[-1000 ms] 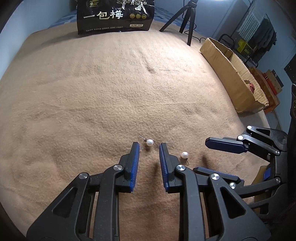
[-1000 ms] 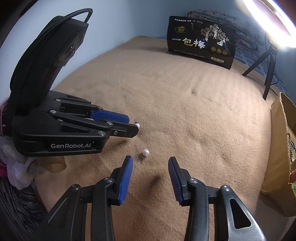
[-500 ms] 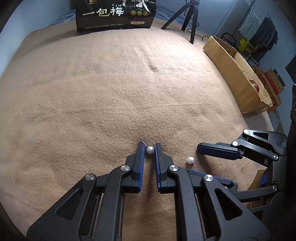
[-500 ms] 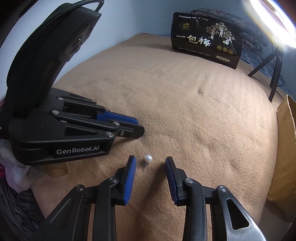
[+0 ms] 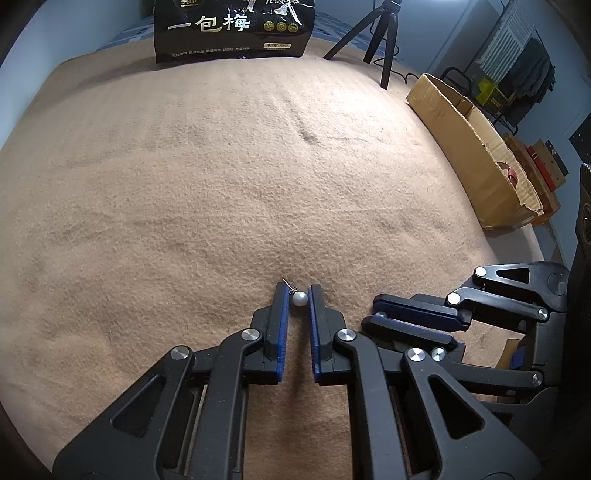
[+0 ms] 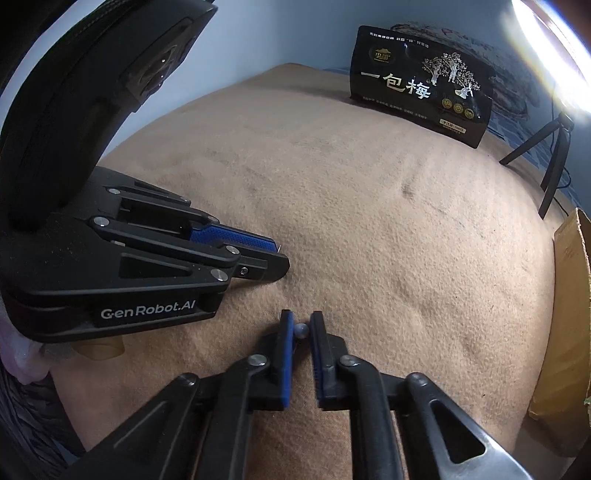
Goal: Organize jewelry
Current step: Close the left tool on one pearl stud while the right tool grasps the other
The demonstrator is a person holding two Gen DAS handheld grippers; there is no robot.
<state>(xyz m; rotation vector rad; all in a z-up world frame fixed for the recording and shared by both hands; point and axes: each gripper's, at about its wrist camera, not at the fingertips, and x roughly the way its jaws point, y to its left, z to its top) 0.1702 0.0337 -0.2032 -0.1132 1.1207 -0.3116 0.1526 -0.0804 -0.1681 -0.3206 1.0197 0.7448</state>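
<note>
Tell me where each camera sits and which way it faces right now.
Left wrist: on the left tool, looking along its fingers over the tan blanket; a pearl earring between the pads; right tool beside it.
Right wrist: on the right tool, pads around a second pearl earring; left tool at left.
Shared: blanket, black snack bag, tripod, cardboard box.

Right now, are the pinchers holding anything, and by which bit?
Yes. The left gripper pinches one earring by its pearl; the right gripper pinches the other earring likewise.
</note>
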